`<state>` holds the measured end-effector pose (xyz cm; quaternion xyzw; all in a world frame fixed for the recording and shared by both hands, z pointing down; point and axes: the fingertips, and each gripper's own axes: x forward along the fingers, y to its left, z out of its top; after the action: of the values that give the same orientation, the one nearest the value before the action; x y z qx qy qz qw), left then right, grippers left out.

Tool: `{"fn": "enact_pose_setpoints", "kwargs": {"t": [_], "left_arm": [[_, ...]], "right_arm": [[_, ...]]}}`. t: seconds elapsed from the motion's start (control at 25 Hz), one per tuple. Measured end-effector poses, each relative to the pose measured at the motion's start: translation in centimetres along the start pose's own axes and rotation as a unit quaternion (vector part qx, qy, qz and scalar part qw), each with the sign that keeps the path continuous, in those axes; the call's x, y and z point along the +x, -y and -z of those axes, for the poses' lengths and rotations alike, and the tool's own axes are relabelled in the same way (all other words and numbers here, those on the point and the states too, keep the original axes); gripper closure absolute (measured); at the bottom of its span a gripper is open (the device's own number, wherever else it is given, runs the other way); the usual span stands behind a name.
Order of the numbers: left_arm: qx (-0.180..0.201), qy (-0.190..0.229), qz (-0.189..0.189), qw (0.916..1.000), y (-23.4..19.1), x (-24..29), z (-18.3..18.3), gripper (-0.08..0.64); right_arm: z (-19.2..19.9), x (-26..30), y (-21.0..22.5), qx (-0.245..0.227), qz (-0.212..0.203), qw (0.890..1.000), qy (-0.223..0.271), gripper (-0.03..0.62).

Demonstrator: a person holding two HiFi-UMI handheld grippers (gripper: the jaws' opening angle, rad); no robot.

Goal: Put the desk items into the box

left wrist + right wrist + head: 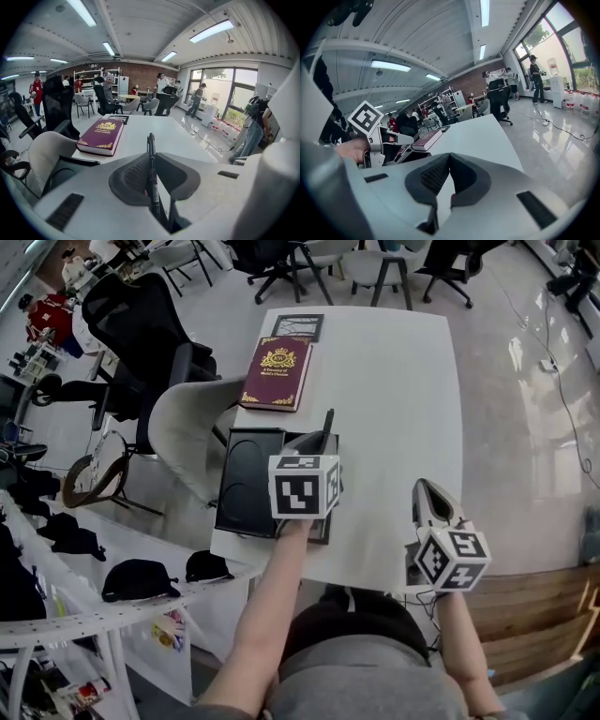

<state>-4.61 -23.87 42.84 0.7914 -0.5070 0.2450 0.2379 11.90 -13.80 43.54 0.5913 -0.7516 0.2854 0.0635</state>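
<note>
My left gripper (317, 444) is shut on a black pen (327, 422), which runs upright between its jaws and sticks out past their tips (151, 145). It hangs over the right side of an open black box (246, 479) at the table's near left edge; the box (65, 169) also shows low in the left gripper view. A maroon book with gold print (277, 371) lies beyond the box, also seen as the book (102, 135). My right gripper (425, 489) sits at the table's near right edge, shut with nothing between its jaws (449, 156).
A small black-framed item (298, 326) lies at the white table's (394, 390) far edge behind the book. A pale chair (183, 432) and black office chairs (141, 324) stand to the left. People stand in the background of the room.
</note>
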Motion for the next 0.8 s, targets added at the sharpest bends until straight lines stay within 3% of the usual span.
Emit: {"fn": "enact_pose_setpoints", "kwargs": {"t": [0.8], "left_arm": [[-0.043, -0.023, -0.043, 0.9979, -5.6, -4.7, 6.4, 0.512]], "right_arm": [[2.2, 0.2, -5.6, -0.028, -0.039, 0.999, -0.017, 0.589]]}}
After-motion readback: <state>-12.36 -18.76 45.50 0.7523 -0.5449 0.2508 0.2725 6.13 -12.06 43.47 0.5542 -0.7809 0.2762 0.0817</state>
